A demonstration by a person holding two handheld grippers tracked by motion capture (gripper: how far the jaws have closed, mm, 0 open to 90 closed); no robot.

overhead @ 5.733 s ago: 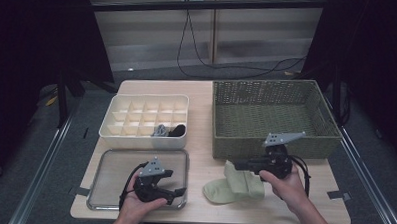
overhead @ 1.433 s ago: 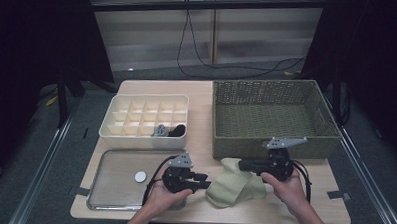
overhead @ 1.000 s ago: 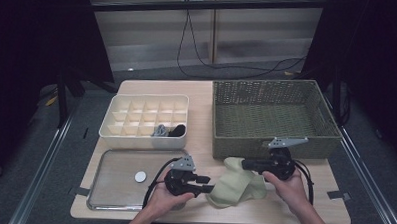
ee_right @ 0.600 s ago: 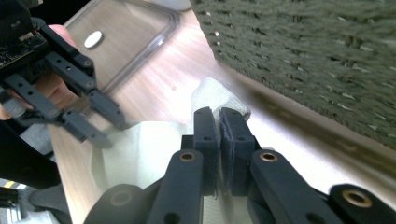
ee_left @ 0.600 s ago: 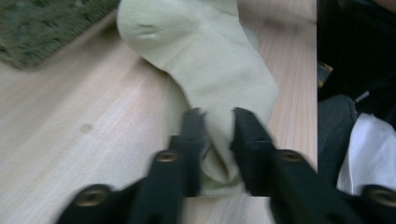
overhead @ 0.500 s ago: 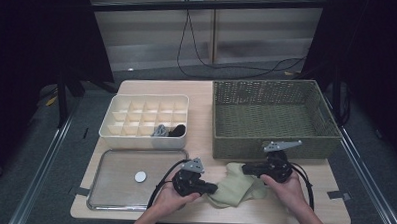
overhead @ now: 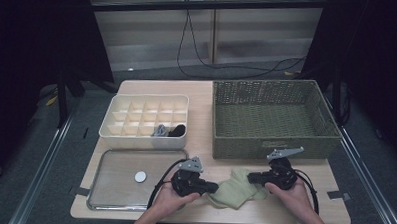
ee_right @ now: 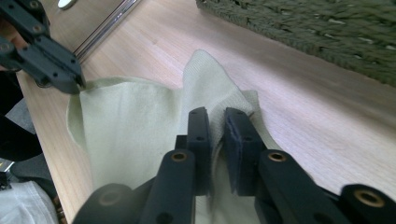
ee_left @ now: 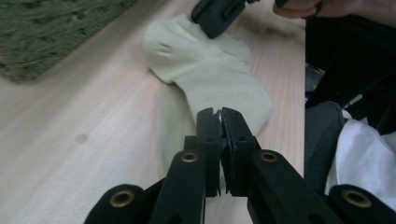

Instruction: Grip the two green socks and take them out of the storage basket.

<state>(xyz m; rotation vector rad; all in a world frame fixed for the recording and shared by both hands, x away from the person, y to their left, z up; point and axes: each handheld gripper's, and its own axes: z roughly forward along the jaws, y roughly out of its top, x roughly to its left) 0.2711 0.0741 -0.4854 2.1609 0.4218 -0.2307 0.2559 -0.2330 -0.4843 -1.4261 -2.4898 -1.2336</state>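
The pale green sock (overhead: 236, 192) lay on the table (overhead: 205, 142) before the basket (overhead: 271, 119), stretched between both grippers. The left gripper (ee_left: 219, 135) pinched its near end; the right gripper (ee_right: 218, 135) clamped a fold opposite.

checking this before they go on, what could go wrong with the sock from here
1. The left gripper pinches only a thin edge of the sock, so that edge may slip out if pulled.
2. The right gripper is shut on a raised fold; pulling the two apart could stretch or bunch the sock rather than flatten it.
3. The sock lies near the table's front edge and could slide off.
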